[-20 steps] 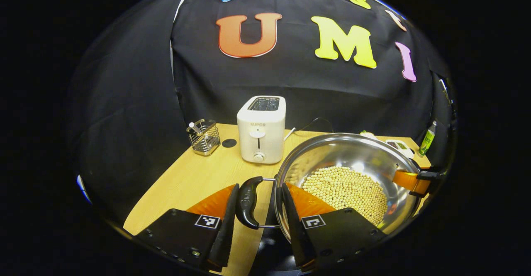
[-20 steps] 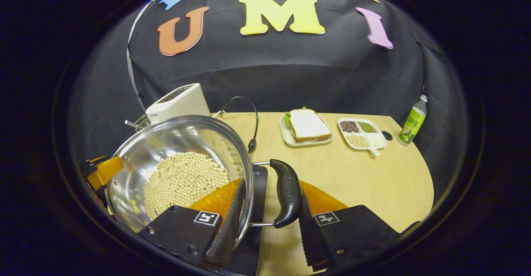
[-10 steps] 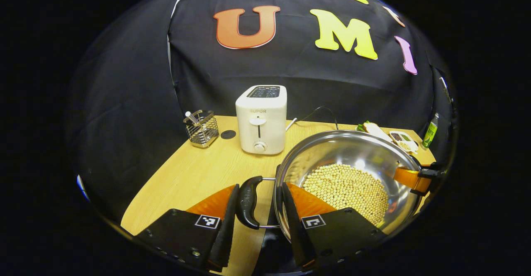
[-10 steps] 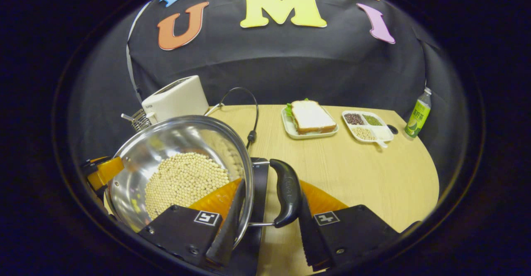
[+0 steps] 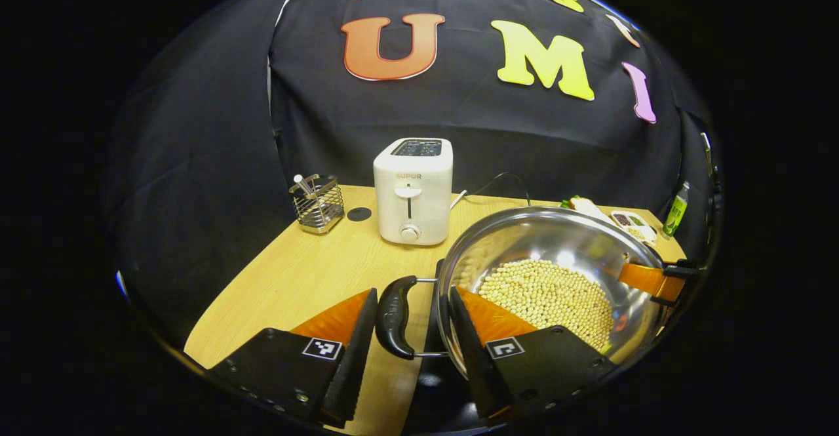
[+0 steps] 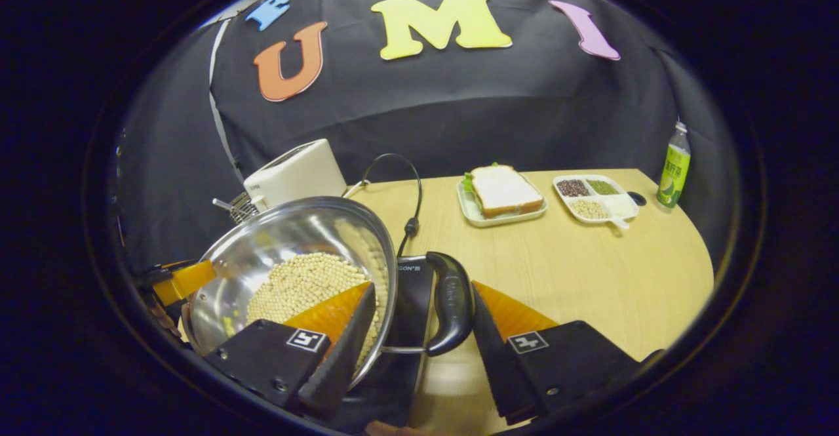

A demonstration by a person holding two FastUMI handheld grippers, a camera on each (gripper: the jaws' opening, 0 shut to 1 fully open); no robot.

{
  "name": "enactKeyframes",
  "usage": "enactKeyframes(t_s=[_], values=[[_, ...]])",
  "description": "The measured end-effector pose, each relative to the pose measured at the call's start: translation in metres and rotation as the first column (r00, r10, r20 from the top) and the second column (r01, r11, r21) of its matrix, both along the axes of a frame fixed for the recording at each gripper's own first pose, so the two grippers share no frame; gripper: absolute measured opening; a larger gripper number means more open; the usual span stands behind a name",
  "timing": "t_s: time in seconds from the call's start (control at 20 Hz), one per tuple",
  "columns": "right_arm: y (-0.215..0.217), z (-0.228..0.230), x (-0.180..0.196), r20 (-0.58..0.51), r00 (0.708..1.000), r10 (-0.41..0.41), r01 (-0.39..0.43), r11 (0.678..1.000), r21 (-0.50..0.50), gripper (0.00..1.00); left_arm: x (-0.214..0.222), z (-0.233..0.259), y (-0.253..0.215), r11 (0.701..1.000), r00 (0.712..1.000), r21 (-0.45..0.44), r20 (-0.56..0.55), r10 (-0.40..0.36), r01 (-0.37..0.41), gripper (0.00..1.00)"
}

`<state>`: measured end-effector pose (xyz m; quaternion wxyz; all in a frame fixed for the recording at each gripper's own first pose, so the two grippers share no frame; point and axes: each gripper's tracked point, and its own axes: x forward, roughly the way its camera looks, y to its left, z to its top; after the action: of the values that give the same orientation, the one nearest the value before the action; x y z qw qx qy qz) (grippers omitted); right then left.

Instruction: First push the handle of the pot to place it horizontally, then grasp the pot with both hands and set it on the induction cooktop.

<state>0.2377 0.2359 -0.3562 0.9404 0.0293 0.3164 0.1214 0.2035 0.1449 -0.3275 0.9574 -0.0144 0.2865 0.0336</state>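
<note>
A steel pot (image 5: 564, 239) holding pale beans (image 5: 547, 295) sits low over the black induction cooktop (image 6: 409, 292). My left gripper (image 5: 413, 292) spans the pot's black left handle (image 5: 393, 318): one finger is outside the handle, the other inside the pot wall. My right gripper (image 6: 421, 286) holds the black right handle (image 6: 452, 305) the same way, one finger in the pot (image 6: 288, 239) and one outside the handle. Both handles lie level. The cooktop's dark surface (image 5: 436, 383) shows under the pot. Each gripper also shows small at the pot's far rim in the other gripper's view.
A white toaster (image 5: 413, 190) and a wire holder (image 5: 318, 203) stand at the back left of the wooden table (image 6: 590, 278). A sandwich plate (image 6: 501, 193), a divided tray (image 6: 593, 197) and a green bottle (image 6: 670, 167) sit at the back right. A black cable (image 6: 409, 187) loops behind the cooktop.
Both grippers and the pot have come down a little and tilted; more of the cooktop shows beneath the pot. The fingers look slightly wider apart than before.
</note>
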Motion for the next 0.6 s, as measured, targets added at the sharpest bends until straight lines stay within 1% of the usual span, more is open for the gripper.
enactKeyframes(t_s=[0.05, 0.1, 0.15, 0.2, 0.25, 0.3, 0.35, 0.4, 0.55, 0.6], values=[[0.0, 0.001, -0.004, -0.002, 1.0, 0.004, -0.004, 1.0, 0.017, 0.96, -0.003, -0.001, 0.002, 1.0, 1.0, 0.001, -0.009, 0.007, -0.007, 0.67], [0.002, 0.003, -0.007, -0.001, 1.0, 0.019, -0.019, 0.999, 0.034, 0.99, -0.008, -0.002, 0.001, 1.0, 1.0, -0.002, -0.021, 0.015, -0.015, 0.78], [0.001, 0.008, -0.008, 0.012, 1.0, 0.021, -0.022, 0.999, 0.043, 0.99, -0.013, 0.001, 0.002, 1.0, 0.999, -0.003, -0.024, 0.024, -0.024, 0.81], [-0.005, 0.013, -0.007, 0.037, 0.999, 0.011, -0.013, 0.999, 0.047, 0.96, -0.013, 0.005, 0.003, 1.0, 1.0, -0.001, -0.009, 0.029, -0.029, 0.83], [-0.011, 0.017, -0.005, 0.053, 0.999, -0.003, 0.001, 0.999, 0.038, 0.99, -0.015, 0.012, 0.005, 0.999, 0.999, 0.005, 0.012, 0.036, -0.036, 0.84], [-0.014, 0.017, -0.009, 0.049, 0.999, -0.003, 0.001, 0.999, 0.033, 0.96, -0.019, 0.019, 0.006, 0.999, 0.999, 0.012, 0.022, 0.044, -0.044, 0.83], [-0.013, 0.017, -0.015, 0.04, 0.999, 0.0, -0.002, 0.999, 0.038, 0.99, -0.024, 0.025, 0.007, 0.998, 0.998, 0.023, 0.032, 0.05, -0.051, 0.83], [-0.016, 0.02, -0.02, 0.04, 0.999, -0.004, 0.003, 0.999, 0.043, 1.0, -0.029, 0.033, 0.006, 0.998, 0.997, 0.027, 0.05, 0.053, -0.054, 0.83], [-0.027, 0.037, -0.033, 0.087, 0.996, -0.012, 0.009, 1.0, 0.029, 1.0, -0.04, 0.056, -0.004, 0.999, 0.993, 0.01, 0.11, 0.048, -0.05, 0.84], [-0.033, 0.043, -0.036, 0.107, 0.994, -0.025, 0.023, 0.999, 0.024, 1.0, -0.045, 0.062, -0.007, 0.999, 0.99, 0.014, 0.132, 0.045, -0.047, 0.86]])
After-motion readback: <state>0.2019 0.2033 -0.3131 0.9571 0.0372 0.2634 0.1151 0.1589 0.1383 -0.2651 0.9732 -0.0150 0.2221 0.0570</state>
